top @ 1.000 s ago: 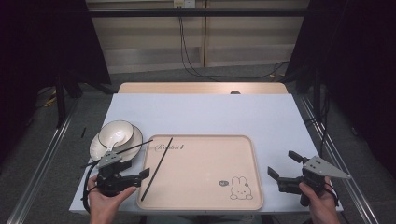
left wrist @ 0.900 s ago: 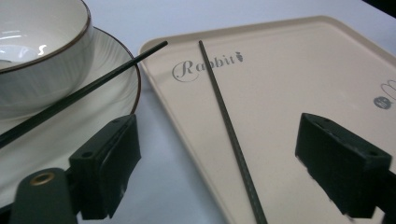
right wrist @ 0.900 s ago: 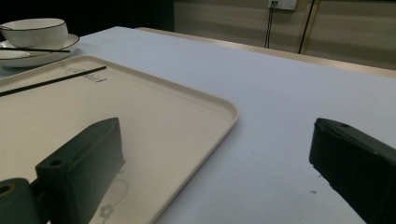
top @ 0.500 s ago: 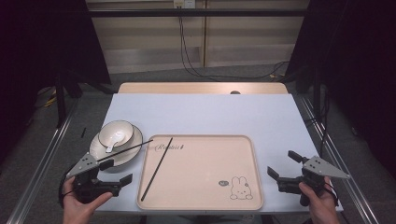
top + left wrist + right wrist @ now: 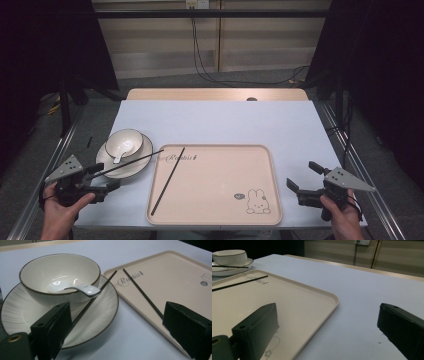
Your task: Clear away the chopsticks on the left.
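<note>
Beside the matte rounded-corner tray (image 5: 215,185), a glossy ribbed plate (image 5: 134,161).

- The bowl (image 5: 60,275) and the plate (image 5: 22,312) under it look like glossy glazed ceramic.
- The tray (image 5: 220,200) beside the plate looks like smooth matt plastic.
- The chopsticks (image 5: 142,291) are matt black.

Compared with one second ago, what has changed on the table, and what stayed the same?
The left gripper drew back from the tray edge toward the table's left front corner; it is open and holds nothing. One chopstick rests across the plate, the other on the tray. The bowl, spoon, both chopsticks, tray and right gripper stayed put.
</note>
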The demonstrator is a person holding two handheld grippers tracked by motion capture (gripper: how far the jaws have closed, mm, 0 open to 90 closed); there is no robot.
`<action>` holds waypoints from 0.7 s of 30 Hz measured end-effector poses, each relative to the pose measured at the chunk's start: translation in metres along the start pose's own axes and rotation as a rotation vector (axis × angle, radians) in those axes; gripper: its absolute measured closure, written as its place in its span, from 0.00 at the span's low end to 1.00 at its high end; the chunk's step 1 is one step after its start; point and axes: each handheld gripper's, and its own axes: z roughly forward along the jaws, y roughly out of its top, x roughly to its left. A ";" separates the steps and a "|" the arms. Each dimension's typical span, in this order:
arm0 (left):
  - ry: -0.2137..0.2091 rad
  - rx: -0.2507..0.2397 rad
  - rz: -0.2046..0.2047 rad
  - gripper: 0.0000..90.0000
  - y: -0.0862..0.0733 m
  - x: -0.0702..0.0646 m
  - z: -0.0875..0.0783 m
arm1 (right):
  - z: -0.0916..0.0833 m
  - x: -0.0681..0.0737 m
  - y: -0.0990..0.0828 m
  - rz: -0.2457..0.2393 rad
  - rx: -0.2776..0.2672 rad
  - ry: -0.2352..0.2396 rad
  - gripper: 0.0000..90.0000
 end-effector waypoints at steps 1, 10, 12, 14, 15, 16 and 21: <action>-0.006 0.002 0.009 0.10 0.000 0.006 0.000 | 0.000 0.000 0.000 -0.004 0.000 0.002 0.03; -0.025 0.080 0.083 0.24 0.000 0.036 0.011 | 0.000 0.000 0.000 -0.005 0.001 0.000 0.03; -0.023 0.094 0.095 0.31 0.001 0.041 0.014 | 0.000 0.000 0.000 -0.006 0.001 -0.001 0.03; -0.035 0.123 0.085 0.36 0.000 0.045 0.017 | 0.000 0.000 0.000 -0.006 0.001 -0.002 0.03; -0.044 0.132 0.091 0.39 0.000 0.047 0.020 | 0.000 0.000 0.000 -0.006 0.002 -0.002 0.03; -0.026 0.148 0.099 0.42 0.000 0.048 0.021 | 0.000 0.000 0.000 -0.006 0.002 -0.001 0.03; -0.043 0.185 0.108 0.51 0.001 0.052 0.030 | 0.000 0.000 0.000 -0.006 0.002 0.000 0.03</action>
